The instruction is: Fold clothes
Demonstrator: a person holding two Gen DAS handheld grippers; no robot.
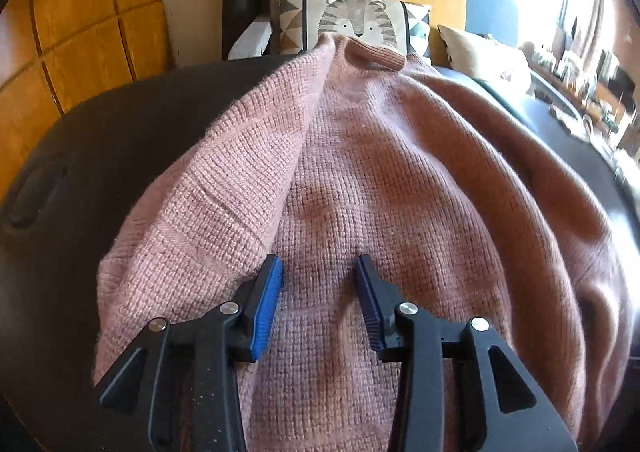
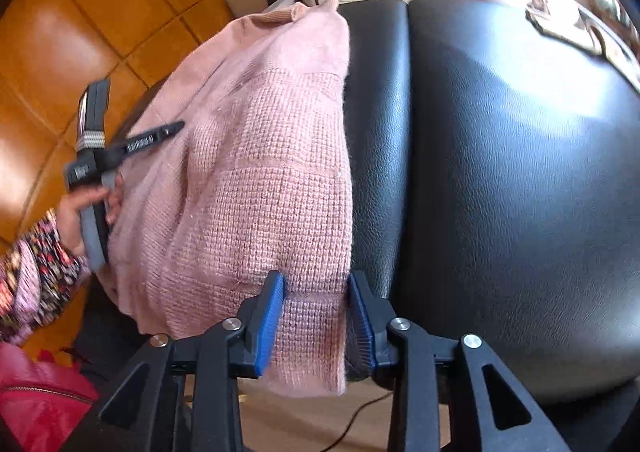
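Jaws are standing wide on our left gripper (image 1: pixel 319 272), hovering over the pink knitted sweater (image 1: pixel 360 172) and clamping nothing. Our right gripper (image 2: pixel 316 288) is gaping too, straddling the sweater's near edge. The sweater is lying across the black leather seat (image 2: pixel 520 152). A hand (image 2: pixel 86 208) in a patterned sleeve (image 2: pixel 36 268) is holding the left tool. Its fingertips are hiding from the right camera.

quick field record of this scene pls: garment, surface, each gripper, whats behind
garment: pink knit sweater, partly folded, collar at the far end
surface: black leather seat
left gripper: open, above the sweater
right gripper: open, straddling the sweater's near edge
behind: tiger-print cushion
floor: orange tiles
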